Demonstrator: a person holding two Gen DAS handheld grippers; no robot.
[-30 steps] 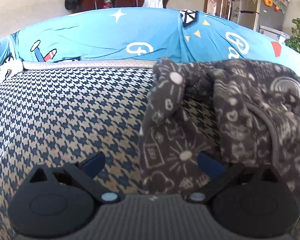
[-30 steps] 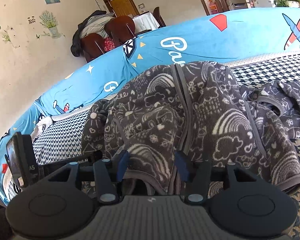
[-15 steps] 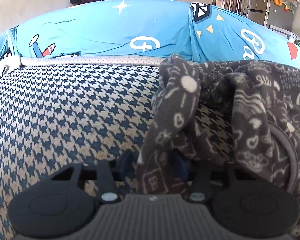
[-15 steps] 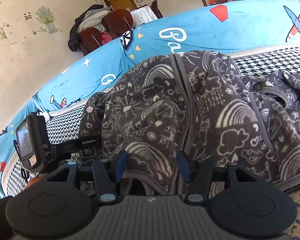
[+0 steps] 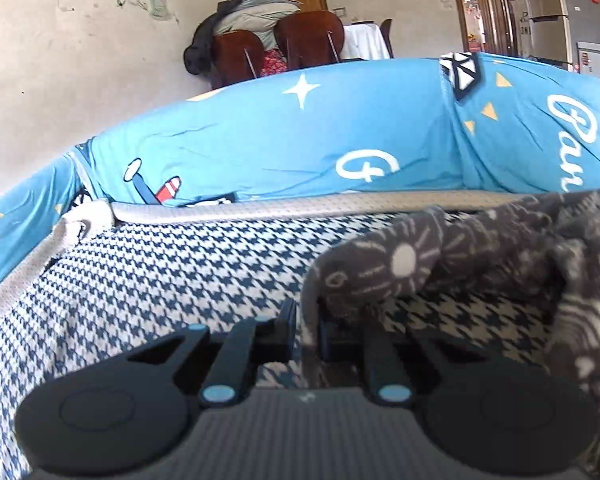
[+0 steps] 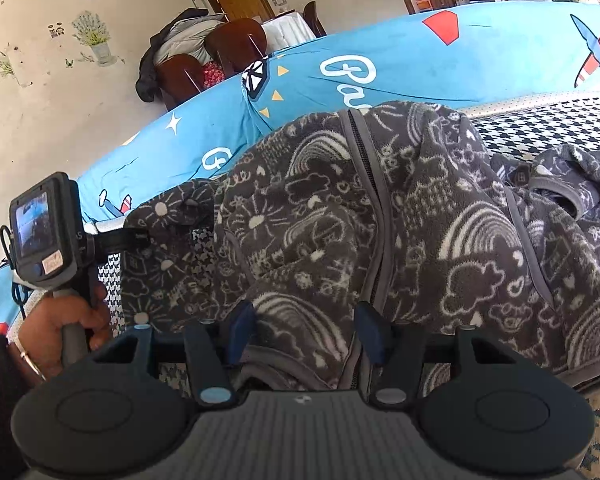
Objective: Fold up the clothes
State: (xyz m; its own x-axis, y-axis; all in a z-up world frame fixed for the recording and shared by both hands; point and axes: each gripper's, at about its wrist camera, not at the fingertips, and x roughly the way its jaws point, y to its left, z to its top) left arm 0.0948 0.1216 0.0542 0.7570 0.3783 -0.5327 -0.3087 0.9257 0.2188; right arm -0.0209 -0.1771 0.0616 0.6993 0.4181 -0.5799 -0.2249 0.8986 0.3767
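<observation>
A dark grey fleece jacket (image 6: 400, 232) with white doodle prints and a front zip lies bunched on the houndstooth sofa seat (image 5: 160, 280). My left gripper (image 5: 309, 332) is shut on the jacket's sleeve end (image 5: 384, 268) and holds it lifted off the seat. In the right wrist view the left gripper's body and the hand holding it (image 6: 56, 248) show at the left. My right gripper (image 6: 304, 330) is part closed around the jacket's lower hem by the zip, with fabric between its fingers.
A blue printed sofa back (image 5: 320, 140) runs behind the seat. A grey piped seat edge (image 5: 260, 208) borders the cushion. Wooden chairs with piled coats (image 5: 268, 44) stand behind the sofa. More of the jacket (image 6: 572, 184) lies at the right.
My left gripper has closed on the sleeve end and raised it off the seat. My right gripper stays on the hem, and the jacket has been drawn a little nearer.
</observation>
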